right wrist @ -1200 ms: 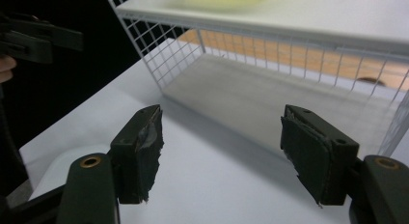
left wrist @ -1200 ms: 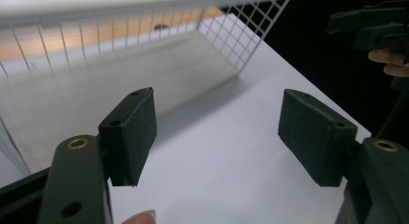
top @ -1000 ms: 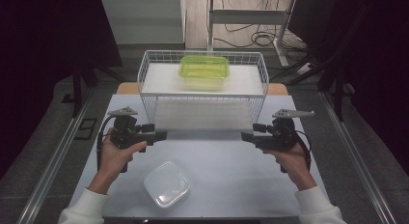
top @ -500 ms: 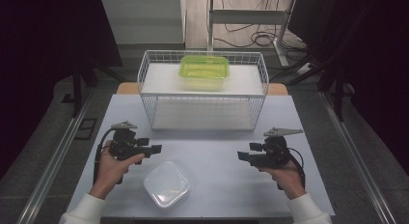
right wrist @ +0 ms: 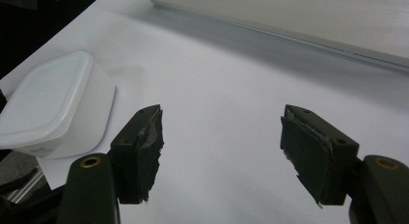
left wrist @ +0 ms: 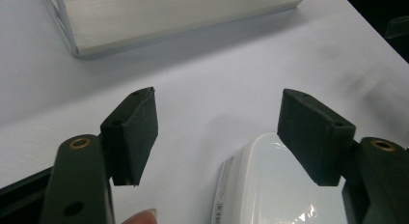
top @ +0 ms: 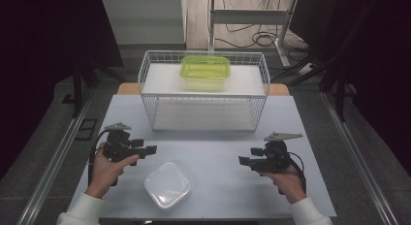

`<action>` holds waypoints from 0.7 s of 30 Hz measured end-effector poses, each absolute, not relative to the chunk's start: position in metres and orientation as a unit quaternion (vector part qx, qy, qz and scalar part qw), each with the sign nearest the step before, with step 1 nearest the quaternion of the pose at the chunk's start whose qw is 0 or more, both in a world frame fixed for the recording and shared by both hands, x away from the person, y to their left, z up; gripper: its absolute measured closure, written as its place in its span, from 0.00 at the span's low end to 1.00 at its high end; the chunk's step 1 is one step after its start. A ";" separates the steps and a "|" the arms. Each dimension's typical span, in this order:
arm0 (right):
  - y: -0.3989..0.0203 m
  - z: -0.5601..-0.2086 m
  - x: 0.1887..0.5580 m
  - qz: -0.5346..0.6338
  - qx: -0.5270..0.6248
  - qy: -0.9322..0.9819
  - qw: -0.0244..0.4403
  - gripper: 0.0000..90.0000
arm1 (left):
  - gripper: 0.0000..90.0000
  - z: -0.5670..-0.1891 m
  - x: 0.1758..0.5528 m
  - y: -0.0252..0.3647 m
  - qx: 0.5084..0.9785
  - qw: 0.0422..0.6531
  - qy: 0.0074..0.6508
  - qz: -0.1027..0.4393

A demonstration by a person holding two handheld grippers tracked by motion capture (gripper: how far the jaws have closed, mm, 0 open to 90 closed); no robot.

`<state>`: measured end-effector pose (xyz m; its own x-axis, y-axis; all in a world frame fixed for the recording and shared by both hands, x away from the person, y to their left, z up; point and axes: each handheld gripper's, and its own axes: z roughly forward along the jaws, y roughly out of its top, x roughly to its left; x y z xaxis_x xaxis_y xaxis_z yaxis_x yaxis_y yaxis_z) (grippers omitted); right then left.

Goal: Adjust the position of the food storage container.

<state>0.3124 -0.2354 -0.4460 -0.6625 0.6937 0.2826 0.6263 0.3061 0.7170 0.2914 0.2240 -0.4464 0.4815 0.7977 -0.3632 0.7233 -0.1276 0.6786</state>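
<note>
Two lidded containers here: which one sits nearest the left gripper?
The white container on the table's near edge, just beside the left gripper. The green container sits far off, on the wire rack.

Lidded white container (top: 167, 184), table's near edge

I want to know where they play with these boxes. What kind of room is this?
Probably a lab or workshop, not a kitchen. A white table holds a wire rack under dark curtains, cables lie on the bare floor behind, and a person holds a gripper in each hand.
</note>
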 end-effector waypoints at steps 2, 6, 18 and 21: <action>-0.236 -0.445 0.312 0.425 0.411 0.806 0.040 0.35 | 0.33 -0.446 0.291 0.225 0.752 0.420 0.506 0.045; -0.238 -0.447 0.314 0.422 0.415 0.805 0.039 0.35 | 0.33 -0.446 0.289 0.230 0.752 0.418 0.507 0.047; -0.242 -0.446 0.316 0.420 0.420 0.803 0.042 0.35 | 0.39 -0.439 0.279 0.235 0.765 0.406 0.498 0.044; -0.241 -0.447 0.317 0.417 0.418 0.806 0.042 0.35 | 0.43 -0.443 0.279 0.238 0.766 0.401 0.500 0.037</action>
